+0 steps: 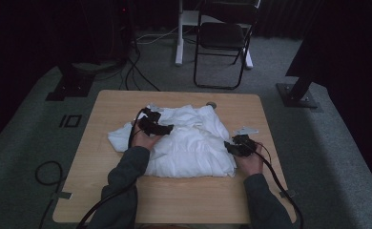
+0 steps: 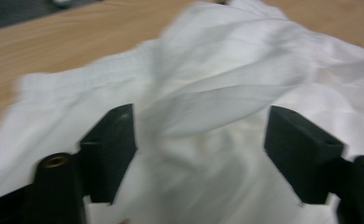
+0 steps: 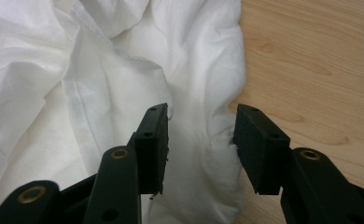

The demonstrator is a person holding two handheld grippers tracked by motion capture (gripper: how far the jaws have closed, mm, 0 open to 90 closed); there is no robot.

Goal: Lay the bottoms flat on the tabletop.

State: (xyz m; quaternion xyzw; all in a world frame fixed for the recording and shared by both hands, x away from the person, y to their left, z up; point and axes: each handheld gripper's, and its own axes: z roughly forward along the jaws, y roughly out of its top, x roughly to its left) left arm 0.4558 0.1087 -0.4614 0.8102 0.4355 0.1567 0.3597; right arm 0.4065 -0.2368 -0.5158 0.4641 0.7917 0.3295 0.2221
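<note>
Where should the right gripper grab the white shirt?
Probably the white shirt is best taken at its thick folded edge beside the bare table. The right gripper already stands open across that ridge, so it could come in from the table side.

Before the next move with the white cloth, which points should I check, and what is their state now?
1. Left gripper jaws apart, nothing pinched: ok.
2. Right gripper open, cloth edge between jaws but not pressed: ok.
3. White cloth lies fully on the table: ok.
4. Cloth flat and smooth: not ok, crumpled.
5. Small grey object beside the cloth's far edge, touching it or not: cannot tell.
</note>
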